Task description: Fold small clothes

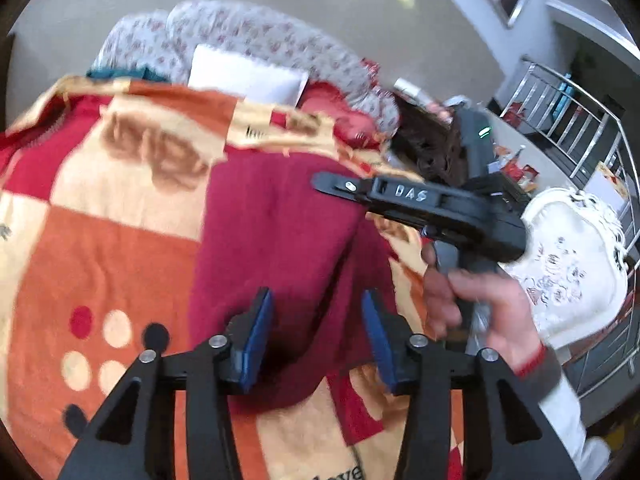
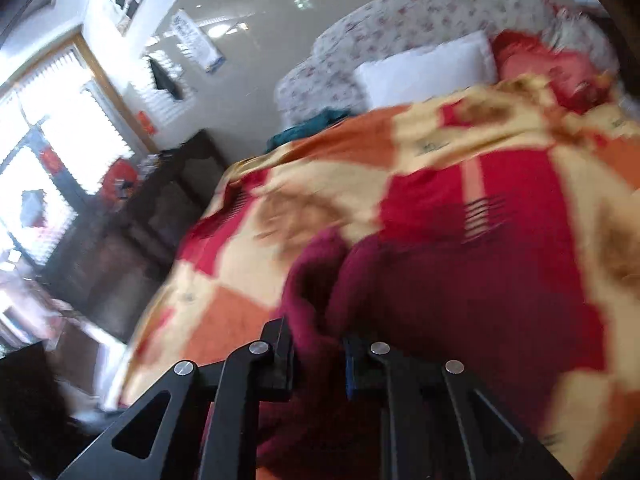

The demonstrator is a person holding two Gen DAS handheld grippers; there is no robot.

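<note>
A dark red knitted garment [image 1: 280, 236] lies on a bed covered by a patchwork blanket [image 1: 100, 248]. My left gripper [image 1: 318, 328] is open just above the garment's near part, its blue pads [image 1: 258, 336] apart with cloth showing between them. My right gripper [image 1: 420, 204] shows in the left wrist view at the garment's right edge, held by a hand [image 1: 480, 304]. In the right wrist view my right gripper [image 2: 318, 356] is shut on a raised fold of the garment [image 2: 460, 300], which bunches between the fingers.
A white pillow [image 1: 244, 74] and a red pillow [image 1: 344, 112] lie at the floral headboard [image 1: 248, 28]. A white ornate chair [image 1: 568, 264] stands right of the bed. A dark wooden cabinet [image 2: 160, 208] stands left of the bed under a bright window [image 2: 60, 128].
</note>
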